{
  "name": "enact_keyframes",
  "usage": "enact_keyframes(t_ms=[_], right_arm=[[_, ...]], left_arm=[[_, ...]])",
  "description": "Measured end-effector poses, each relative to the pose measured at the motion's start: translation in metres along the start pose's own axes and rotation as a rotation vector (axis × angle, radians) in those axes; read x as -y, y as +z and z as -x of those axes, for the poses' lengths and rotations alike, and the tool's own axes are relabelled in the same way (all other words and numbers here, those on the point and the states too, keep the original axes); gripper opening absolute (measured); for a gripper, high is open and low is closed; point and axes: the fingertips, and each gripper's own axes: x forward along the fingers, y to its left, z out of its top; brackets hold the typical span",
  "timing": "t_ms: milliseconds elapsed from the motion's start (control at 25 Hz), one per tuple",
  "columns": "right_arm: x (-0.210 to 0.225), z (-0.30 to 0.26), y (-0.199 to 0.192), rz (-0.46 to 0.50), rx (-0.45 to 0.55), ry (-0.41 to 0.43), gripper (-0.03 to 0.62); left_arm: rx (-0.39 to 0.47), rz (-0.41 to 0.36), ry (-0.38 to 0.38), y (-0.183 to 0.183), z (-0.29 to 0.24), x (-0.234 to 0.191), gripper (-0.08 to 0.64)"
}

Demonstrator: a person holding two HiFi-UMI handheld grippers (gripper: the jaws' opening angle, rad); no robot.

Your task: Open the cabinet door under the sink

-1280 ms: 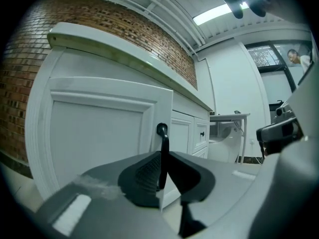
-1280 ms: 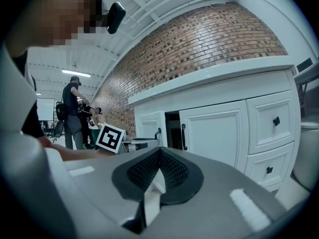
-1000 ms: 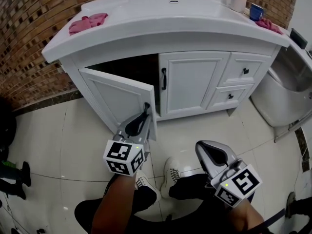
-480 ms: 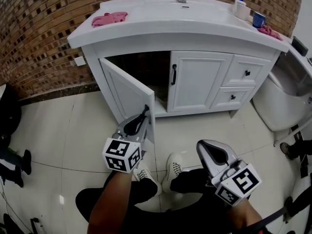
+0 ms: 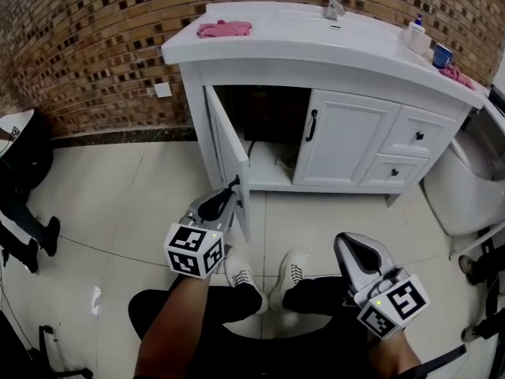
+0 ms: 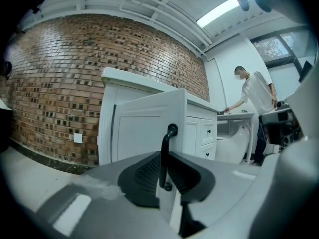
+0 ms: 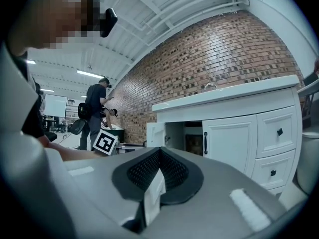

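Note:
The white vanity cabinet (image 5: 351, 144) stands against the brick wall under a sink. Its left door (image 5: 227, 142) is swung far out, roughly square to the cabinet front, and the dark inside (image 5: 268, 121) shows. My left gripper (image 5: 232, 186) is shut on the door's black handle (image 5: 235, 181). In the left gripper view the handle (image 6: 166, 156) stands upright between the dark pads, with the door panel (image 6: 142, 128) behind it. My right gripper (image 5: 344, 242) hangs low at the right, shut with nothing in it, away from the cabinet. The right door (image 7: 227, 138) stays closed.
Two drawers (image 5: 417, 136) sit right of the closed door. A pink cloth (image 5: 225, 28), a faucet (image 5: 334, 8) and a soap bottle (image 5: 415, 31) are on the counter. A white toilet (image 5: 465, 188) stands at the right. My shoes (image 5: 245, 276) are on the tiled floor. Bystanders stand at the left.
The left door has swung further out with my left gripper shut on its handle. The cabinet has shifted right in the head view. The right gripper stays low.

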Motion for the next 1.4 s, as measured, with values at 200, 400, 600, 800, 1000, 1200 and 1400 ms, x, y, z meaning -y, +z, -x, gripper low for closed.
enact_keyframes(t_ms=[200,400,600,800,1000,1200,1400], right_arm=[[-0.011,0.000,0.002,0.007,0.007,0.012,0.009],[-0.022,0.005,0.003,0.014,0.012,0.019,0.009],[-0.029,0.012,0.007,0.027,0.027,0.015,0.009],[-0.031,0.021,0.009,0.032,0.035,0.007,0.009],[-0.033,0.025,0.016,0.041,0.049,0.005,0.009],[-0.037,0.030,0.018,0.048,0.055,0.007,0.009],[-0.038,0.035,0.020,0.050,0.062,0.006,0.008]], left_arm=[[0.008,0.003,0.069,0.001,0.028,-0.032,0.040],[0.004,0.012,0.124,-0.002,0.048,-0.057,0.034],[0.001,0.013,0.159,-0.002,0.058,-0.075,0.029],[-0.004,0.016,0.185,-0.003,0.065,-0.090,0.028],[-0.005,0.023,0.196,-0.001,0.067,-0.097,0.028],[0.001,0.042,0.220,-0.004,0.073,-0.101,0.032],[0.013,0.041,0.223,-0.002,0.090,-0.096,0.006]])
